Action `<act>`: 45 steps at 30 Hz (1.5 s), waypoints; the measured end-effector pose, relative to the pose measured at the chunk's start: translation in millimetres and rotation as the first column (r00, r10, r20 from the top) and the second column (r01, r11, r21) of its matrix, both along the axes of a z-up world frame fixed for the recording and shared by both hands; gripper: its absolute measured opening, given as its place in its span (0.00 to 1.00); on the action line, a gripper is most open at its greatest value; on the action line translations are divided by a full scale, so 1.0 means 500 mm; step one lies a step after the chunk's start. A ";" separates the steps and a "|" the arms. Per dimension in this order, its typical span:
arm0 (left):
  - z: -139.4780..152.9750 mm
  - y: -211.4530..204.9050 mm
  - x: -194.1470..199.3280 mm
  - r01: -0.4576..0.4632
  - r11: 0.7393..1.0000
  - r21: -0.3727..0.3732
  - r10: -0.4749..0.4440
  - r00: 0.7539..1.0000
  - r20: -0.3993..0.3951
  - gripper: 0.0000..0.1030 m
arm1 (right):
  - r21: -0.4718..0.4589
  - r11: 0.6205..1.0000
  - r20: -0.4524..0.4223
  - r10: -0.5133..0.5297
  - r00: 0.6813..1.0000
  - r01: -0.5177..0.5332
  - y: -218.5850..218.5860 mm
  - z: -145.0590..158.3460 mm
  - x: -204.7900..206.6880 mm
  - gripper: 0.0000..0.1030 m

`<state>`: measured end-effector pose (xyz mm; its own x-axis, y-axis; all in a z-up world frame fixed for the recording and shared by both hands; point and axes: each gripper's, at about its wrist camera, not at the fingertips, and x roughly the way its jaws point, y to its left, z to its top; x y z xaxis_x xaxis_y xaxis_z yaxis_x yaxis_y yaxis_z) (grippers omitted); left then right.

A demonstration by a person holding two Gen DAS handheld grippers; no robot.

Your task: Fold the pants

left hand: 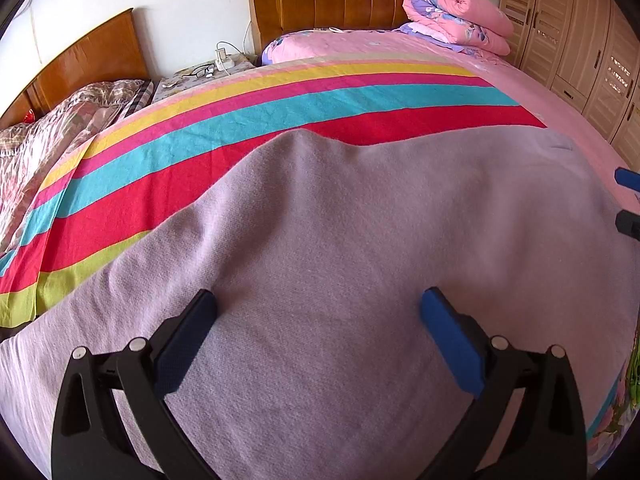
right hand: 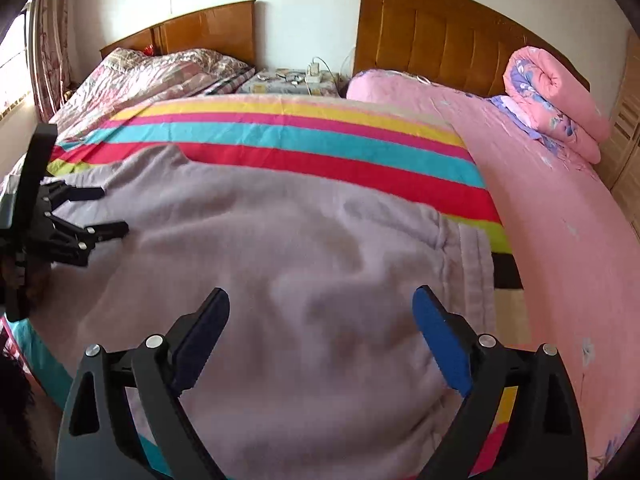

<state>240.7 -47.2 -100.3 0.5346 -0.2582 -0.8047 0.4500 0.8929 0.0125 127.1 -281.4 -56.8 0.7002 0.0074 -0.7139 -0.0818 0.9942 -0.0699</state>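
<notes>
The pants [right hand: 280, 248], a soft lavender-grey fleecy knit, are being seen spread flat over the striped sheet [right hand: 320, 140] toward the near edge of the bed [right hand: 560, 220]. Their near end is being cut off at the bottom of both views, so the full outline cannot be made out; a stitched, ribbed band is being shown at their right side, and the fabric there is blurred. Shallow rumples are being shown across the middle. The right gripper [right hand: 320, 312] is being held above the cloth with its jaws wide apart, nothing clamped. The left gripper [left hand: 318, 312] is likewise being held with jaws apart over the cloth; whether its tips are touching the fabric cannot be told. A rolled pink quilt [right hand: 560, 92] is lying at the headboard [right hand: 440, 40] corner.
</notes>
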 end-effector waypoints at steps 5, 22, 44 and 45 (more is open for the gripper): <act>0.000 0.000 -0.002 0.000 1.000 -0.002 0.000 1.000 0.000 0.99 | -0.078 0.995 -0.017 0.059 0.998 -0.060 0.092 -0.016 0.112 0.88; 0.008 0.008 -0.004 -0.013 0.999 -0.031 0.013 1.000 -0.003 0.99 | 0.052 0.996 -0.150 -0.065 0.986 0.074 0.027 -0.099 0.179 0.93; 0.076 0.909 -0.340 -0.816 0.424 -0.392 0.857 0.502 -0.118 0.98 | -0.031 0.791 -0.066 0.608 0.791 -0.611 0.750 -0.036 0.151 0.93; 0.076 0.935 -0.345 -0.817 0.401 -0.413 0.863 0.489 -0.129 0.98 | -0.034 0.780 -0.073 0.622 0.780 -0.625 0.767 -0.038 0.145 0.93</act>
